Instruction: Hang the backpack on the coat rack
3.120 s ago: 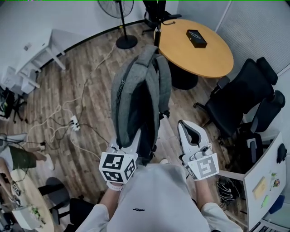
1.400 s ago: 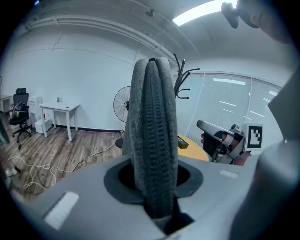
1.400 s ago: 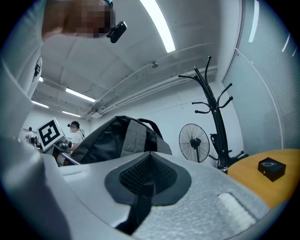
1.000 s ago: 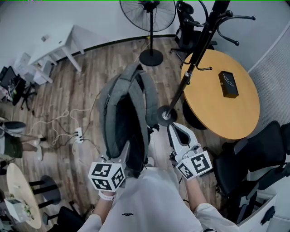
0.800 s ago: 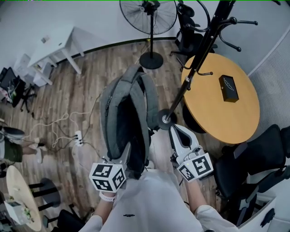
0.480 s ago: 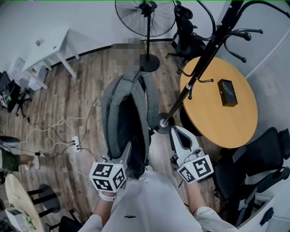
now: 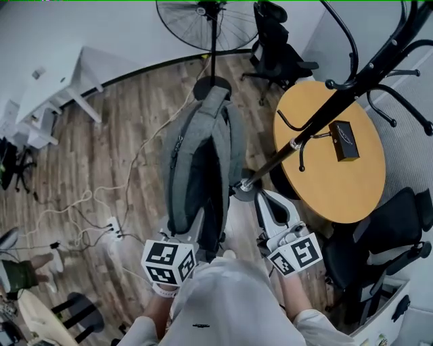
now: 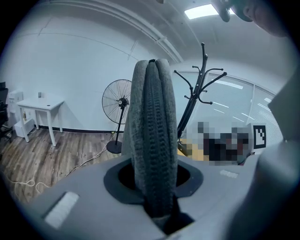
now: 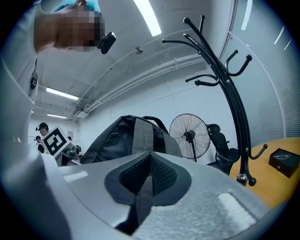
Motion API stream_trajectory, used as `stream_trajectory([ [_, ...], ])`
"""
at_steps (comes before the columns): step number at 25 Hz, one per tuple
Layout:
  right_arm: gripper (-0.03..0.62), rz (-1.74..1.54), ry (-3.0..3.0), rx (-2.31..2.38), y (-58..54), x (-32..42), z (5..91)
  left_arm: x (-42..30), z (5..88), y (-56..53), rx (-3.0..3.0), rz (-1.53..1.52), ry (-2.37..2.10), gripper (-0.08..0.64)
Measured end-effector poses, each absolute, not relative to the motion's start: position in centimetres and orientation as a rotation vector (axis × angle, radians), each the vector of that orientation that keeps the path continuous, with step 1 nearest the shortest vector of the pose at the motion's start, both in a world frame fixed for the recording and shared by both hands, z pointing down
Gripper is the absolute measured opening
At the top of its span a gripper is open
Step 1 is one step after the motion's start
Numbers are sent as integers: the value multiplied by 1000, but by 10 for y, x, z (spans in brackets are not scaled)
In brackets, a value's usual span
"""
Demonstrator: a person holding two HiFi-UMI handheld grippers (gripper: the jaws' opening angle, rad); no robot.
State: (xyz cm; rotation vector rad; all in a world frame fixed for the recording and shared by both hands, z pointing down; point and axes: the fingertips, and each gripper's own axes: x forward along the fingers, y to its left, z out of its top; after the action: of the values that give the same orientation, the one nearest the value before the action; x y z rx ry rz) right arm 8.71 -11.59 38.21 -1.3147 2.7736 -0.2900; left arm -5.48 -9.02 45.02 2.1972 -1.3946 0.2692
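- My left gripper (image 7: 195, 223) has its jaws clamped on the backpack's (image 7: 199, 162) thick padded strap (image 8: 154, 140).
- My right gripper (image 7: 268, 203) has its jaws pinching a thin webbing strap (image 9: 139, 199).
- The backpack hangs over the wooden floor (image 7: 122, 128), beside the coat rack (image 7: 318, 118).
- A round desk (image 7: 358, 196) and a fan (image 7: 203, 20) stand nearby.

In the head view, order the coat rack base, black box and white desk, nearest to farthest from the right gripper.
1. Coat rack base, just beyond the right gripper.
2. Black box, on the round table, right.
3. White desk, far left.
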Motion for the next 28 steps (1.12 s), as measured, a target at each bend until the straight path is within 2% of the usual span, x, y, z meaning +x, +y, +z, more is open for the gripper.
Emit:
stream_trajectory([
  [15, 3, -151, 2630, -1534, -216, -10, 338, -139, 410, -213, 2408, 251, -1182, 124],
  [28, 2, -45, 2523, -1679, -256, -15, 323, -141, 373, -292, 2561, 226, -1079, 124],
])
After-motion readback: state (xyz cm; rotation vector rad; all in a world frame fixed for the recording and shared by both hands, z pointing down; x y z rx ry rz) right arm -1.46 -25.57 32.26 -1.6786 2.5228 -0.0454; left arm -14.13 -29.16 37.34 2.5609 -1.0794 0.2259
